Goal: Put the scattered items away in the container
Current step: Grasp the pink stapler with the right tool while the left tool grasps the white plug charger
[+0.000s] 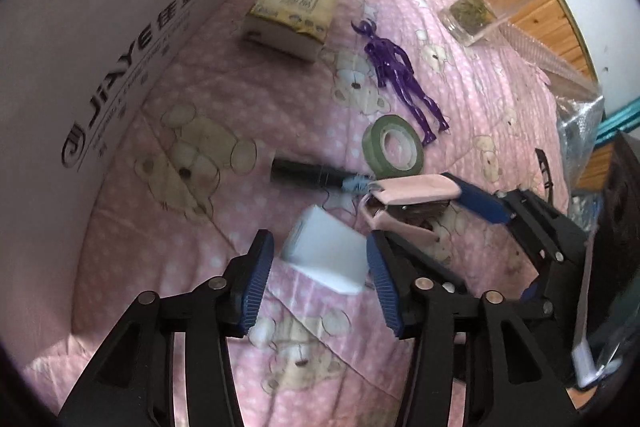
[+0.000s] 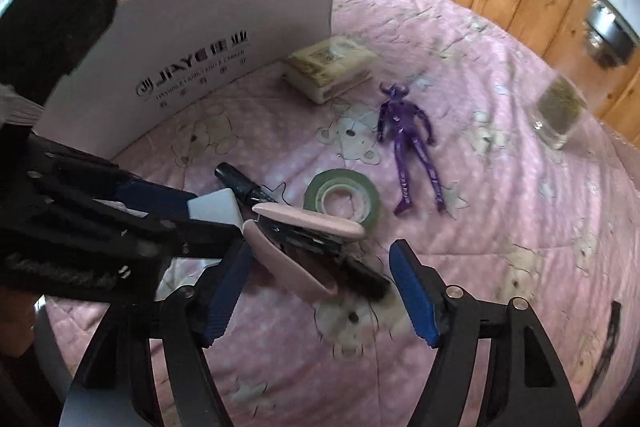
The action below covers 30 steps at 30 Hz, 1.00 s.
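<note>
On the bed's near part, your left gripper [image 1: 320, 271] stands spread around the white block [image 1: 326, 253], your right gripper [image 2: 320, 291] spread around the pink stapler [image 2: 304, 239]. Beyond lie tape roll [image 1: 394, 147], purple figure [image 1: 400, 79], tissue pack [image 1: 290, 13]; none visibly inside the white box [image 2: 208, 39] yet.

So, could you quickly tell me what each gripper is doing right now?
Left gripper: open, fingers either side of the white block.
Right gripper: open around the pink stapler.
</note>
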Available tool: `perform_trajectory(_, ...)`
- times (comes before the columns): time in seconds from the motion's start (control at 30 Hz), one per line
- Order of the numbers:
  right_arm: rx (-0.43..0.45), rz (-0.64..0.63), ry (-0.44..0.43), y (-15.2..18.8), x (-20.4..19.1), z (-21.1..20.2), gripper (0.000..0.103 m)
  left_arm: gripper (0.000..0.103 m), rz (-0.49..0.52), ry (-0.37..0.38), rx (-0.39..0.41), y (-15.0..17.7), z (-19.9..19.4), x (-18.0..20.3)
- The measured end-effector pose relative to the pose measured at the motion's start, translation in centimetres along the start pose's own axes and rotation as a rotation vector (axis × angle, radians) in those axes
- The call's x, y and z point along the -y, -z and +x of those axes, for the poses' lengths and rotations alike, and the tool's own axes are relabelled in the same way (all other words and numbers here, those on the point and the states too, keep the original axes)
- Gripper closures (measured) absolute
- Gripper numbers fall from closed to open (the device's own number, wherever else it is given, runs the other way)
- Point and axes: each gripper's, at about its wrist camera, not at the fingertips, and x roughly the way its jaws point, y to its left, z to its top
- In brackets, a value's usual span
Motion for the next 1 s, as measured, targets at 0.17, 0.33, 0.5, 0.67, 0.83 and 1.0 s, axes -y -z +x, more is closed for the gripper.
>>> perform_trajectory(0.17,-0.023,0.232,-0.069,0.6,3.4,0.9,0.063,0.052,0.021,-0.032,0.030,-0.4,0.5,0.4)
perform_trajectory(0.33,-0.022,0.402,-0.145,1.4,5.6,0.6,0.064,0.051,0.089,-0.088,0.062,0.2,0.8,1.6)
perform_trajectory(0.5,-0.019,0.413,-0.131,2.3,5.1,0.3,0.064,0.050,0.176,-0.120,0.110,1.5,0.7,2.3)
perform_trajectory(0.67,-0.005,0.454,-0.107,1.6,5.2,-0.6,0.073,0.054,0.220,-0.087,0.150,2.2,0.3,1.8)
perform_trajectory(0.83,0.037,0.441,-0.071,1.9,4.3,-3.3,0.076,0.062,0.206,-0.062,0.165,2.4,0.0,1.3)
perform_trajectory(1.0,-0.010,0.464,-0.086,2.9,3.9,-2.0,0.075,0.064,0.223,-0.063,0.170,2.9,-0.5,1.6)
